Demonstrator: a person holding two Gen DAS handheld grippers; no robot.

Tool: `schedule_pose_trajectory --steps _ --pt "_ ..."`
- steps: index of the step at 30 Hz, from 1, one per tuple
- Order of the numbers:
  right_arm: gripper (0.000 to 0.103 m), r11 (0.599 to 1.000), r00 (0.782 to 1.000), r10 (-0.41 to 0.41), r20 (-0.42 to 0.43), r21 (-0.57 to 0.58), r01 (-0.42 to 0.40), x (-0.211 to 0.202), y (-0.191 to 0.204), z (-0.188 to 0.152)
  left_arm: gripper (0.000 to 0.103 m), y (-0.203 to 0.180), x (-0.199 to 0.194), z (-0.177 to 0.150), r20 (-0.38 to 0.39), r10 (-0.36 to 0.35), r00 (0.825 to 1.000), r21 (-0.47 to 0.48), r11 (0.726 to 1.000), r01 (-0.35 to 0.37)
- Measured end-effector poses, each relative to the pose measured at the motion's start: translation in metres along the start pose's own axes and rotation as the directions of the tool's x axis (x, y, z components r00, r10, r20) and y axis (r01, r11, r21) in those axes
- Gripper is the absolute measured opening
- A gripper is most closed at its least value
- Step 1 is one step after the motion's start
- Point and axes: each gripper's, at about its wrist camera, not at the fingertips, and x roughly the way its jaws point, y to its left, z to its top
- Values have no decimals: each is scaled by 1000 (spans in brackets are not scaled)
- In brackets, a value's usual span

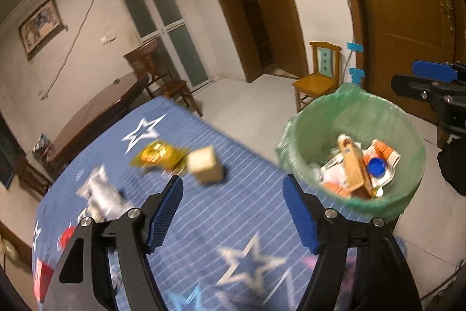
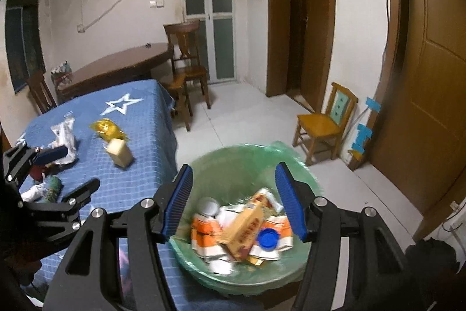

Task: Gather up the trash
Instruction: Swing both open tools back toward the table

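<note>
1. Left gripper (image 1: 233,212) spread apart above the blue star cloth (image 1: 204,223), gripping nothing; right gripper (image 2: 233,200) likewise apart and bare, hovering over the green-lined bin (image 2: 204,165).
2. Seen only from the right wrist: crumpled white wrapper (image 2: 65,139) plainly shaped, blurred in the left view.
3. Still on the cloth: tan carton (image 1: 205,165) beside a gold wrapper (image 1: 155,155).
4. Inside the bin: orange-white packets (image 2: 204,232), brown box (image 2: 244,226), blue cap (image 2: 268,238).
</note>
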Motion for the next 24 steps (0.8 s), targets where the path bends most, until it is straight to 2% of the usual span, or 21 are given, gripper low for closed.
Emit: schedule_pose_trajectory --steps 7,11,14,17,20,24 --pt "62 994 995 103 2 -40 -103 3 58 -11 74 72 -29 -59 -45 37 998 -119 992 -42" --pt "64 978 980 189 -55 -78 -193 17 98 -19 74 122 -44 -98 -89 30 996 -213 976 -49" --pt "64 963 968 234 -87 -119 -243 27 128 -19 74 174 -57 -133 -123 51 991 -278 957 -83" --pt "64 938 949 294 -116 -158 -310 41 161 -12 74 214 -62 -162 -145 61 988 -282 954 -100" --pt "66 907 923 355 -150 -183 -379 57 192 -3 74 243 -60 -183 -143 23 989 -247 967 -59" --pt "73 868 891 408 -197 -217 -446 89 235 11 73 265 -46 -193 -132 -40 990 -213 977 11"
